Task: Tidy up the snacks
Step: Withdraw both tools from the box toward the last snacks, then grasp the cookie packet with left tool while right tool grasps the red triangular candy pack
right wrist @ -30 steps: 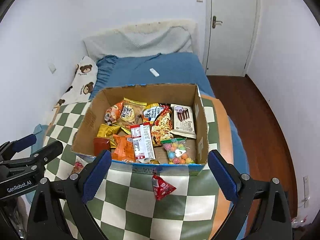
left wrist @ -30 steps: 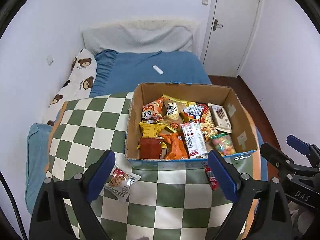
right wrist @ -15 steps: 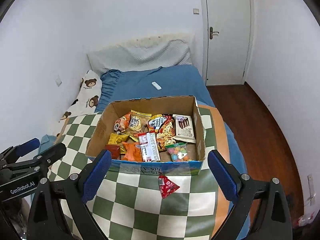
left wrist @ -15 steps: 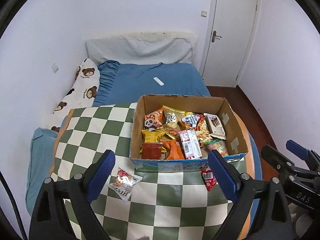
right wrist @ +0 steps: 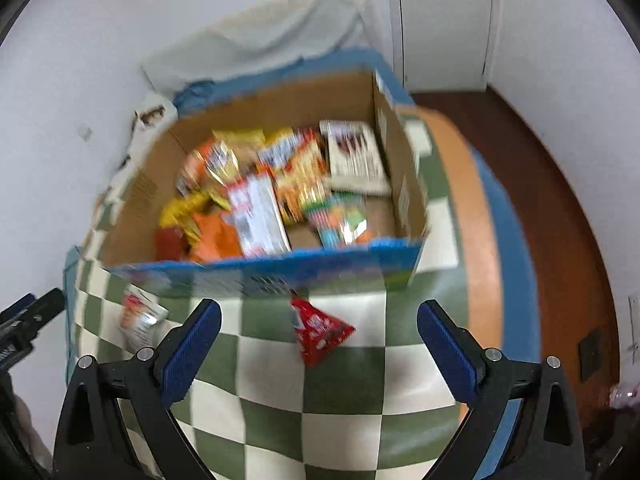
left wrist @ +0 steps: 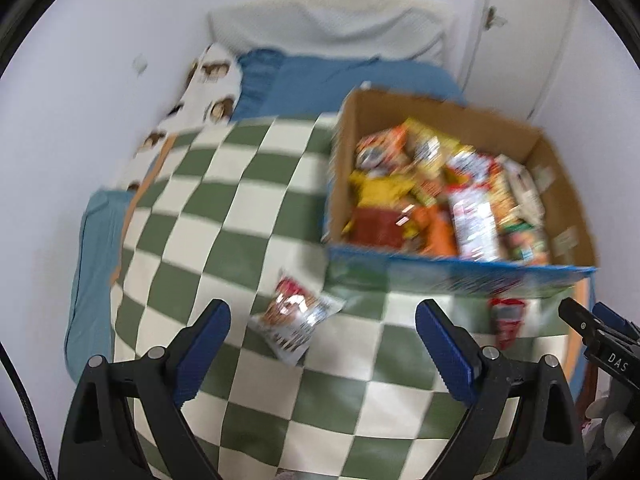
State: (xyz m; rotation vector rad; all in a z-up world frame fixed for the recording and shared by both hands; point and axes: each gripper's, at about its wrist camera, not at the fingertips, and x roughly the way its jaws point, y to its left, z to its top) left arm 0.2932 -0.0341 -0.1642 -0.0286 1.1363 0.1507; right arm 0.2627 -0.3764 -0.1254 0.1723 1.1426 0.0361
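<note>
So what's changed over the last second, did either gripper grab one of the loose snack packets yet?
No. Both grippers dropped toward the checkered cloth: the left gripper now frames the silver packet, the right gripper the red packet. Both stay open and empty. The cardboard box and packets lie where they were.

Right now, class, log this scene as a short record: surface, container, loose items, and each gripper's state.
surface: green and white checked cloth spread over a bed
container: open cardboard box, filled with mixed snack packets
loose item 1: silvery snack packet on the cloth, in front of the box's left corner
loose item 2: red triangular packet on the cloth, in front of the box
left gripper: open, holding nothing, silvery packet ahead between its fingers
right gripper: open, holding nothing, red packet ahead between its fingers
image quality: motion blur, labels unreadable
</note>
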